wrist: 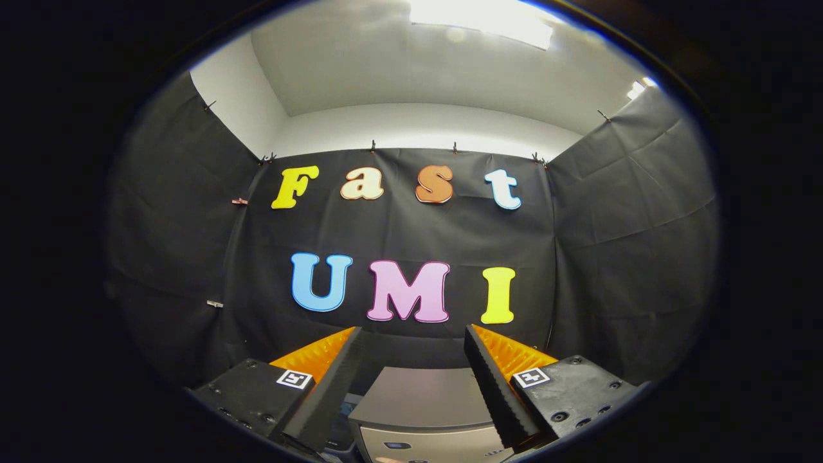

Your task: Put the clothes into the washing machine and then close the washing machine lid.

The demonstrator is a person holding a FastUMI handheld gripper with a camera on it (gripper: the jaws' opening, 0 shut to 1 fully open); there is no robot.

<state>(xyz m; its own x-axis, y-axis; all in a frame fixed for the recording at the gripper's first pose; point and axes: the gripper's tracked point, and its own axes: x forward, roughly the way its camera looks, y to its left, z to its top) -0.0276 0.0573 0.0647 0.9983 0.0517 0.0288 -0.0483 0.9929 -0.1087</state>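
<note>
The tool [413, 329] is released: its two fingers stand wide apart with nothing between the pads, and they point level at the booth's back wall, not down. The washer [424, 402] sits low and just ahead, below the line of the fingers and centred in the gap between them, so neither finger is nearer; it lies forward and downward from the tool. Its grey top, which I take to be the lid [429, 384], looks flat and down, with no raised edge or dark opening visible, and the front panel [443, 445] faces the tool beneath it. The top's long side seems to run across, from one finger to the other, square to the way the fingers point, though the fisheye bends this and the fingers hide the corners. A sliver of something bluish [346, 406] shows beside the washer under one finger; it is too small to tell whether it is cloth. Whether clothes are inside the washer cannot be told with the top down. The scene would fit a washer yet to be opened and loaded, and equally one with clothes in and the lid shut again. Either way, any work on the washer turns on the tool tipping downward, since it now aims over the top.
</note>
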